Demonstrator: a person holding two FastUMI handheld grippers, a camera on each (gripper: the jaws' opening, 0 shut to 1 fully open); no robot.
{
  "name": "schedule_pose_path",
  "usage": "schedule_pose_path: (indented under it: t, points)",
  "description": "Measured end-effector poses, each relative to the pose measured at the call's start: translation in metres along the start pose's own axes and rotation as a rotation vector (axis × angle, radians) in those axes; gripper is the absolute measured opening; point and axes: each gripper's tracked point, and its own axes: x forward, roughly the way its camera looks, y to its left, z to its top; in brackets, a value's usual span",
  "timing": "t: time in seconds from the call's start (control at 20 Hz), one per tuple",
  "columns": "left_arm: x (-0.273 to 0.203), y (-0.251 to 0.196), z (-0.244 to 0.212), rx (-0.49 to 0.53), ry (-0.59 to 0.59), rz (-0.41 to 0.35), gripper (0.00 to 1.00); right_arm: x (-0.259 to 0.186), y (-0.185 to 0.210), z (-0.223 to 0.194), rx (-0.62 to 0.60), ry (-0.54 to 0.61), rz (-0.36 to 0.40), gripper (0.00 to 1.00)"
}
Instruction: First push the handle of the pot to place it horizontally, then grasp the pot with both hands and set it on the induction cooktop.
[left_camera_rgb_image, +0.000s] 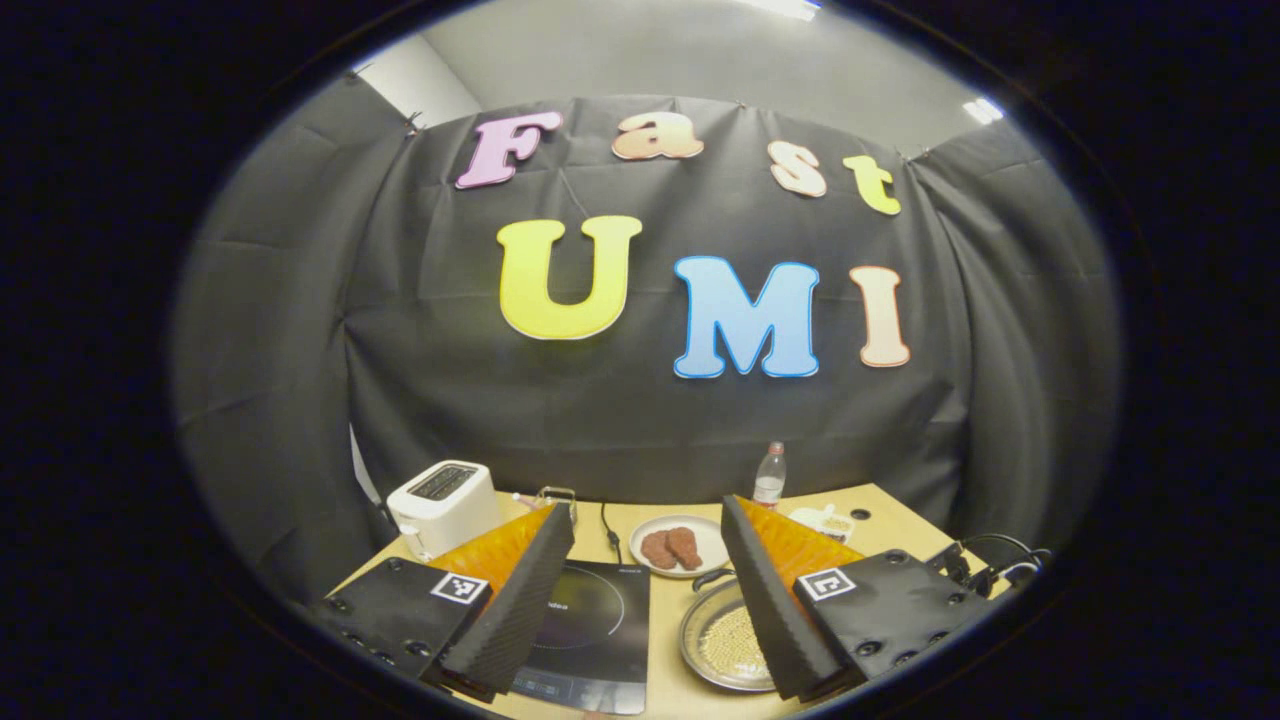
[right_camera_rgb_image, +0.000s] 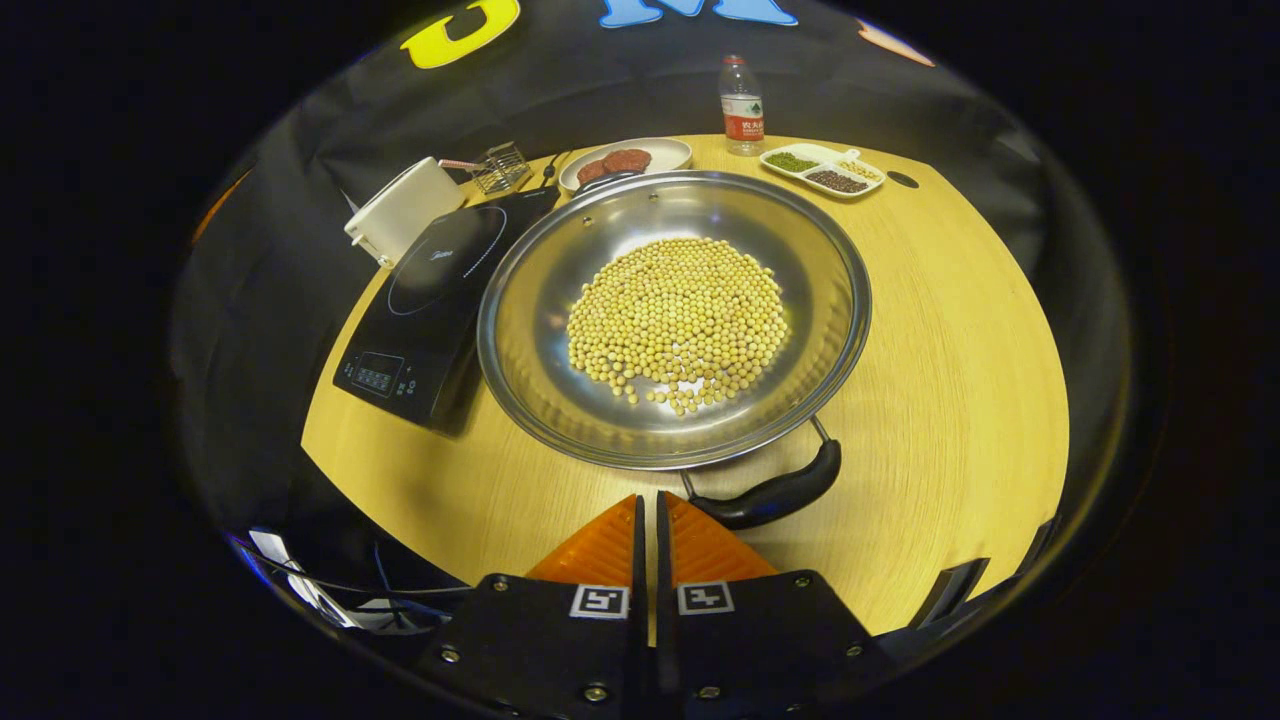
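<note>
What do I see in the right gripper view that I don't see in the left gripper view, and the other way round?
The right gripper view gives you the near black handle of the pot and the whole heap of beans. The left gripper view gives you the ceiling lights and the left gripper, open. Both have the pot, cooktop, toaster, plate and bottle on the table.

Staged kitchen corner in a recording booth — black cloth wall (left_camera_rgb_image: 640, 400) behind a wooden table (right_camera_rgb_image: 950, 350) set with cooktop (right_camera_rgb_image: 430, 300), toaster (right_camera_rgb_image: 400, 210), plate (right_camera_rgb_image: 625, 157), water bottle (right_camera_rgb_image: 741, 105) — grey room ceiling above the cloth.
</note>
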Motion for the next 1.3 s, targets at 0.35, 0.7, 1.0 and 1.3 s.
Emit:
schedule_pose_path:
  t: [0.35,0.7,1.0,1.3]
  points:
    - [0.01,-0.005,-0.009,0.007,0.025,-0.007,0.95,0.006,-0.017,0.002,-0.012,0.012,-0.043,0.01]
    - [0.024,-0.022,-0.01,0.022,0.036,-0.038,0.95,0.004,-0.058,0.011,0.052,-0.004,-0.11,0.01]
    - [0.036,-0.049,-0.018,0.068,0.053,-0.091,0.95,0.007,-0.092,0.022,0.069,-0.012,-0.168,0.01]
    - [0.043,-0.064,-0.023,0.095,0.071,-0.125,0.97,0.01,-0.127,0.032,0.081,-0.014,-0.208,0.01]
